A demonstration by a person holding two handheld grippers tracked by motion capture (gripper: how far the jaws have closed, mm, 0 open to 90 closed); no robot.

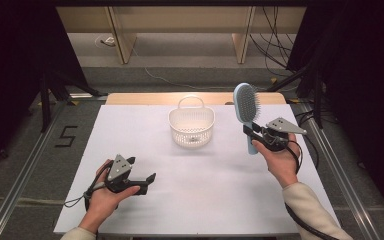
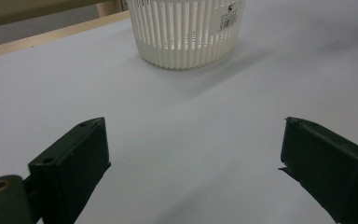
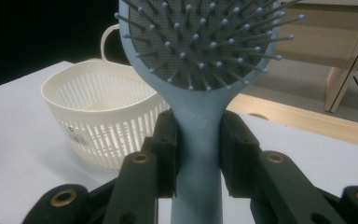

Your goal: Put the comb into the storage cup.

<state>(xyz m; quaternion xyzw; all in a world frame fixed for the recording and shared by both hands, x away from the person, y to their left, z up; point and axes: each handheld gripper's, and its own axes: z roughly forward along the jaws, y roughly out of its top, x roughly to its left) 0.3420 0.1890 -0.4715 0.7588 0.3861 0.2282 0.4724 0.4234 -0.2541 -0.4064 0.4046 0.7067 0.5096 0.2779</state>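
Held upright above the right side of the white bench (image 1: 190, 200): a light blue hairbrush (image 1: 245, 107), its handle clamped between the jaws of the right claw (image 1: 252, 131), bristled head rising clear of the grip (bristles facing the camera in the right gripper view). Standing near the bench's far edge, just left of the brush: a white slatted basket (image 1: 191, 127) with a loop handle, apart from both claws. Resting low over the near left area, by the left edge: the left claw (image 1: 144, 182), jaws spread wide with nothing between them. Plenty of bare bench between that claw and the basket, and across the near middle.
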